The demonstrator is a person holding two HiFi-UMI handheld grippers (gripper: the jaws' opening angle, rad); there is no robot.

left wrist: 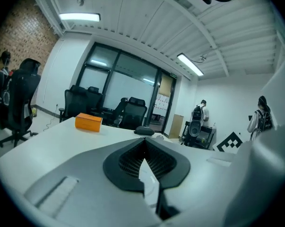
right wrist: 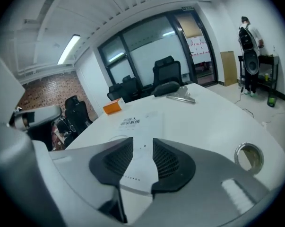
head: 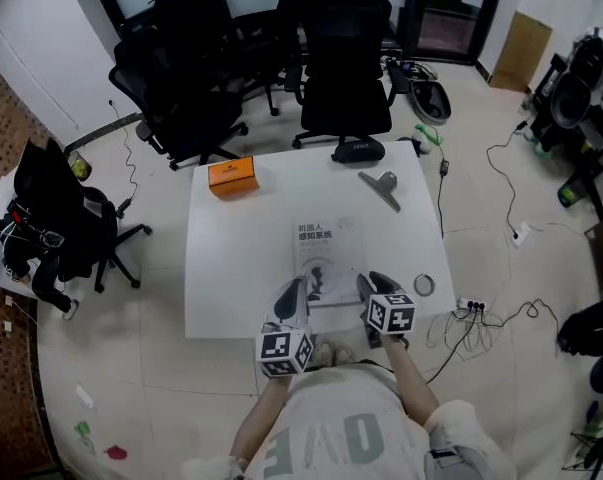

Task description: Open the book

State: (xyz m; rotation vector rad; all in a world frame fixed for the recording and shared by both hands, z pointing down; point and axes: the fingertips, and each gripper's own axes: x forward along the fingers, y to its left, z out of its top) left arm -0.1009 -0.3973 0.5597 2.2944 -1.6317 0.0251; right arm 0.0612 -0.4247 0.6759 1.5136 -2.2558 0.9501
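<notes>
The book [head: 326,253] lies closed and flat on the white table [head: 221,268], near the person's edge; its long axis runs away from the person, title at the far end; the left gripper [left wrist: 143,148] is by its near left corner, jaws together; the right gripper [right wrist: 142,152] is by the near right corner, jaws apart, the cover showing between them unpressed; an orange box [head: 231,176] sits far left.

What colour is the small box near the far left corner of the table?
Orange; the small rectangular box shows best in the head view.
</notes>
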